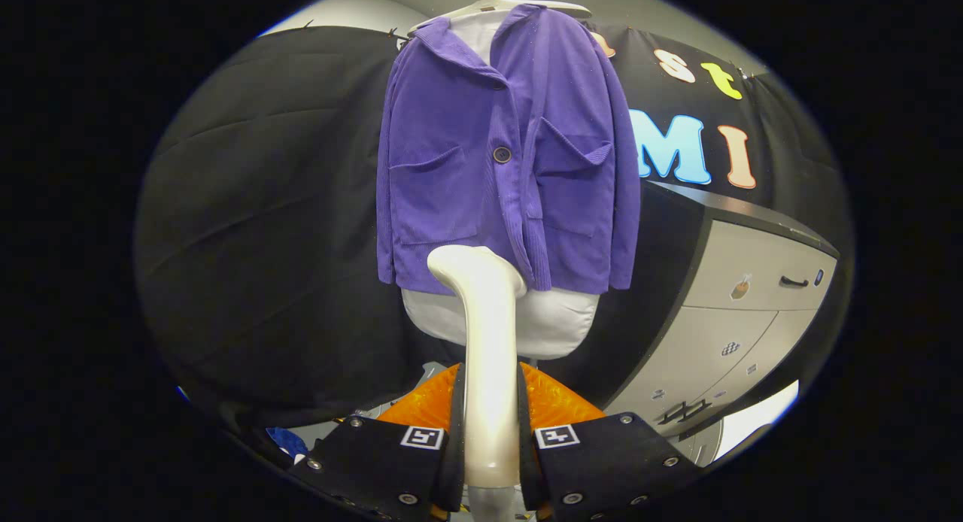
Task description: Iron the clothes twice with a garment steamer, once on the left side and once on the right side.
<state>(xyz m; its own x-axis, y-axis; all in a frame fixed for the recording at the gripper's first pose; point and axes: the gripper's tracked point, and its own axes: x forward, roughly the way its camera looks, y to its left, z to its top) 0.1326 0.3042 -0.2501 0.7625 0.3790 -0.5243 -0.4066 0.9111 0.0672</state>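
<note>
Already the tool (490, 432) is carrying the garment steamer (485, 334): its two fingers are clamping the white handle from either side, and the steamer's curved head is rising just ahead of them, pointing toward the clothes. The purple jacket (504, 153) is hanging on a pale hanger (500, 3) over a white garment (500, 319) whose hem is showing below it, in front of the booth's black cloth wall. The steamer head is sitting low, near the jacket's bottom hem and close to its middle, by the buttoned front; whether it is touching the fabric I cannot tell. A grey cabinet with drawers (752, 296) is standing to the right of the clothes.

Judging from this, picking up the steamer is done and the ironing itself is only beginning or about to begin. Nothing on the fabric is telling whether a pass has been made, so both the left-side stroke and the right-side stroke seem to be waiting to be done.
</note>
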